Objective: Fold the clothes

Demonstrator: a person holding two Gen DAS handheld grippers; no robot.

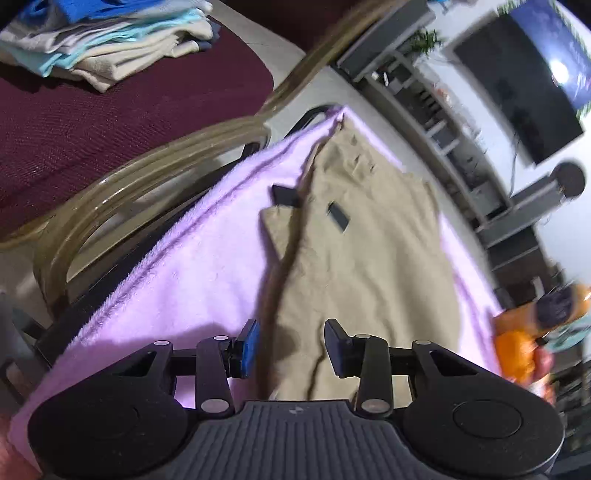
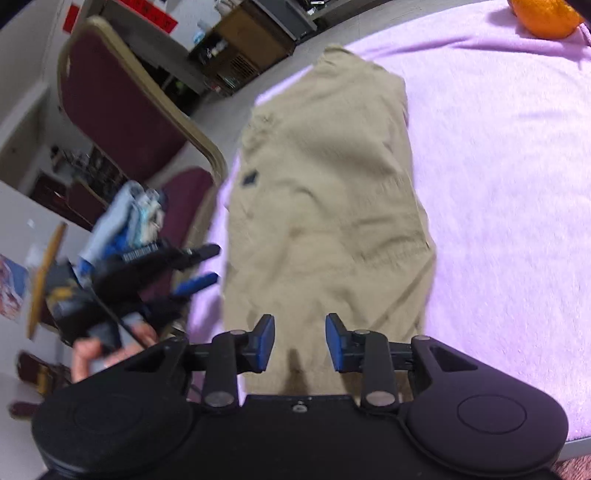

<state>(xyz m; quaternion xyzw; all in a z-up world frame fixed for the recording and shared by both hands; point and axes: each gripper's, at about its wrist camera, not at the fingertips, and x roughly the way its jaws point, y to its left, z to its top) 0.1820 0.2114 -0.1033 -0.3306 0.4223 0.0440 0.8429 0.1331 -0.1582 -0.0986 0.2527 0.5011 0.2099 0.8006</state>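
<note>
A khaki garment (image 1: 369, 258) (image 2: 325, 206) lies folded lengthwise on a lilac blanket (image 1: 192, 266) (image 2: 498, 184), with small black patches on it. My left gripper (image 1: 291, 339) hovers over its near end, jaws partly apart, and the cloth shows in the gap with no pad pressing on it. In the right wrist view the left gripper (image 2: 212, 265) hangs just off the garment's left edge, a hand behind it, nothing between its fingers. My right gripper (image 2: 300, 332) stands over the garment's near end, jaws partly apart and nothing pinched.
A stack of folded clothes (image 1: 110, 40) rests on a maroon chair (image 1: 92, 122) (image 2: 118, 110) beside the blanket. An orange thing (image 1: 517, 343) (image 2: 546, 18) sits at the blanket's far side, blurred. Shelves and a dark screen (image 1: 517, 96) stand beyond.
</note>
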